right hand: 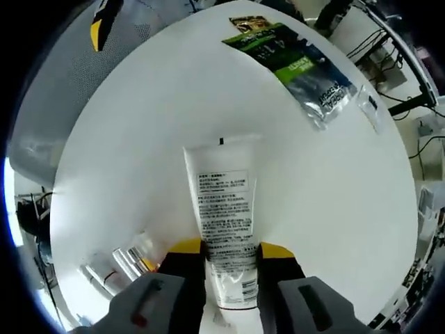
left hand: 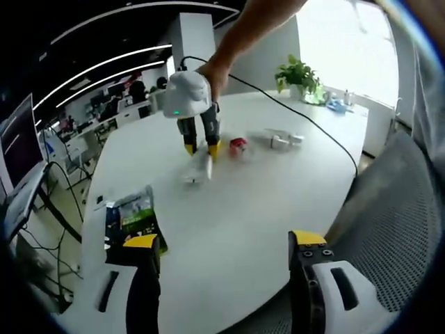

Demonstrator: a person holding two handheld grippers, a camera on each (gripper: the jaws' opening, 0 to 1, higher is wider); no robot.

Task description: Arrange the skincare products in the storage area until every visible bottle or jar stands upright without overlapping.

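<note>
The white tube clamped between the right gripper jaws carries a block of small black print, too fine to read. Beyond the jaw tips, the green-and-black packet bears white lettering, also unreadable. No legible text anywhere.

White squeeze tube: printed back label, flat crimped end toward 12 o'clock in the right gripper view, lower body clamped between the right tongs, over the white bench. Small items lie on the bench at 8 o'clock: slim silver-and-clear tubes. Red-capped jar and small white bottles sit at 12 to 1 o'clock in the left gripper view.
</note>
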